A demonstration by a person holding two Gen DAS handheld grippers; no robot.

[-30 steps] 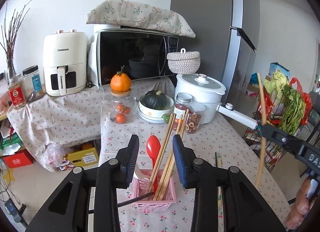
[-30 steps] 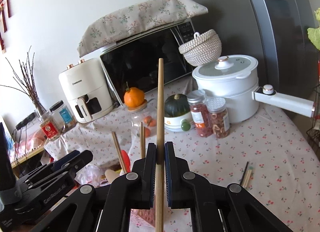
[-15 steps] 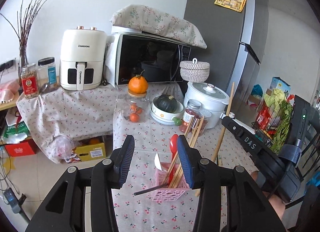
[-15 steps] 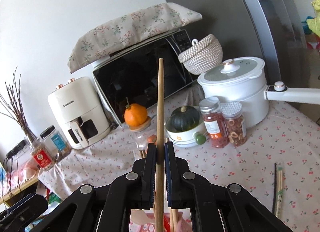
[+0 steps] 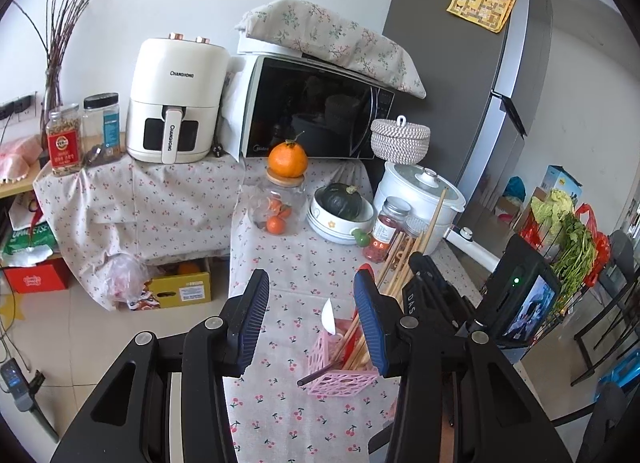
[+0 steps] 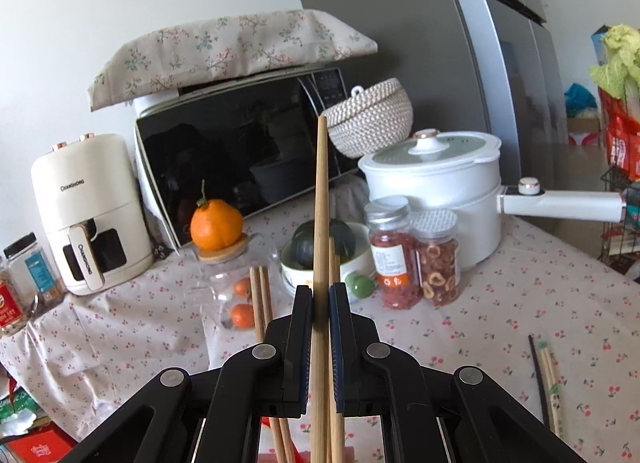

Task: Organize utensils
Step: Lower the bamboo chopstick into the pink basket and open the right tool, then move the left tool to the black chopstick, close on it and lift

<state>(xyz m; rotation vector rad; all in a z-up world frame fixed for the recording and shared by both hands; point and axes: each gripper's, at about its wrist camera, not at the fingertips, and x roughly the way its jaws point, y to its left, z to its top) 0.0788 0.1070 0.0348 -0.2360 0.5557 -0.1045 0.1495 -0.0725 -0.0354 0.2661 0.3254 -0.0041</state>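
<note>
- The wooden chopstick [image 6: 321, 223] stands almost upright, pinched between the two blue pads of the right tool [image 6: 320, 305]; its lower end goes down out of view, above the pink basket [image 5: 340, 377].
- The pink basket stands on the surface [image 5: 288, 263] with the cherry cloth. It holds a bundle of wooden chopsticks [image 5: 400, 259], a red spoon [image 5: 366, 269], one white utensil [image 5: 329, 317] and one dark stick that pokes out at the low side. I cannot count the chopsticks in the bundle exactly.
- The left tool [image 5: 308, 319] is spread, with nothing between its pads; it hangs over the surface just beside the basket.
- A few loose chopsticks [image 6: 546, 379], one dark and at least two light, lie on the surface, well apart from the basket.
- A glass jar [image 5: 278, 205] holds small oranges, and one big orange [image 5: 288, 159] sits on its lid.
- A white bowl [image 5: 340, 223] holds one dark green squash [image 5: 342, 201].
- Two small jars [image 6: 416, 253] with dried red food stand side by side near the white pot [image 6: 436, 187].
</note>
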